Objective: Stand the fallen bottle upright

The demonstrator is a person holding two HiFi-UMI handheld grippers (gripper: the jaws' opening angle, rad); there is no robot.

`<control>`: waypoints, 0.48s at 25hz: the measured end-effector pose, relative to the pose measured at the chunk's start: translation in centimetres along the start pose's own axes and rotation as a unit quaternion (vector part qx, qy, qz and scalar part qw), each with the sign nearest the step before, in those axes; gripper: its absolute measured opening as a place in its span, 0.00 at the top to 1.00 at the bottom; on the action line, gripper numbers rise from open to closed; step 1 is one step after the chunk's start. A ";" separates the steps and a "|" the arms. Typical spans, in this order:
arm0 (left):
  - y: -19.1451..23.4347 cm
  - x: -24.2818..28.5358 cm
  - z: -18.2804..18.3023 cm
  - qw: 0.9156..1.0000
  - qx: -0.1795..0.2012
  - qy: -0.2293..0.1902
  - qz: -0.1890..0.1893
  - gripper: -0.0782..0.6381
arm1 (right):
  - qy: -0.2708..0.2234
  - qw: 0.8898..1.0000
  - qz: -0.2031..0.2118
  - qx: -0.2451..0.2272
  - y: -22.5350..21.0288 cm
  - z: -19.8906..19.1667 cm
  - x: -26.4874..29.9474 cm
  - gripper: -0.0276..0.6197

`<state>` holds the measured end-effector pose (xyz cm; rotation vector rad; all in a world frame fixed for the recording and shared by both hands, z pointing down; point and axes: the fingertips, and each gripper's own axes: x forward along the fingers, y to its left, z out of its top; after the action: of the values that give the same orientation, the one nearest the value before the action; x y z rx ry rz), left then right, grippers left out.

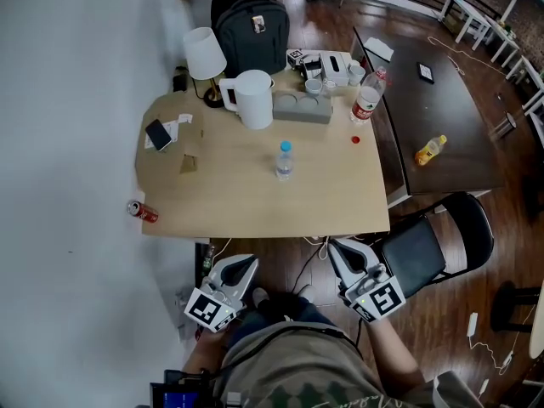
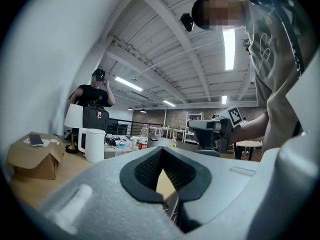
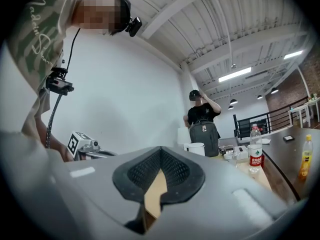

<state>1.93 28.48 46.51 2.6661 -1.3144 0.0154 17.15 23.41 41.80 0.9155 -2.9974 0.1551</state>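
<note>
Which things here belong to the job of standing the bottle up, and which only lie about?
Job: blue-capped bottle, standing upright; left gripper and right gripper, both shut, empty.
Lying about: kettle, lamp, backpack, red can, phone.

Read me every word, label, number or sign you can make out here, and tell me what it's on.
Nothing reads clearly.
Red label on the tall bottle: print too small.
Print on the red can: too small.
Lettering on the shirt: too distorted.
Badge on the backpack: blurred.
On the marker cubes: square patterns, no words.
</note>
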 end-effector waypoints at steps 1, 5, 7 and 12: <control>0.1 -0.1 0.1 1.000 0.001 -0.001 0.002 0.89 | 0.000 1.000 0.000 0.000 0.0 0.0 0.0 0.95; 0.4 -0.2 0.4 1.000 0.009 -0.004 0.007 0.89 | 0.000 1.000 -0.003 -0.004 -0.1 0.0 -0.3 0.95; 0.3 -0.3 0.4 1.000 0.006 -0.005 0.005 0.89 | 0.002 1.000 -0.001 0.002 0.0 -0.1 -0.4 0.95; 0.2 -0.1 1.0 1.000 0.000 -0.018 0.002 0.89 | 0.012 1.000 0.013 -0.014 0.9 0.0 -0.2 0.95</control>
<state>1.63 28.22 45.56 2.6768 -1.3297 -0.0311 16.86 24.24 41.70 0.8659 -2.9825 0.1219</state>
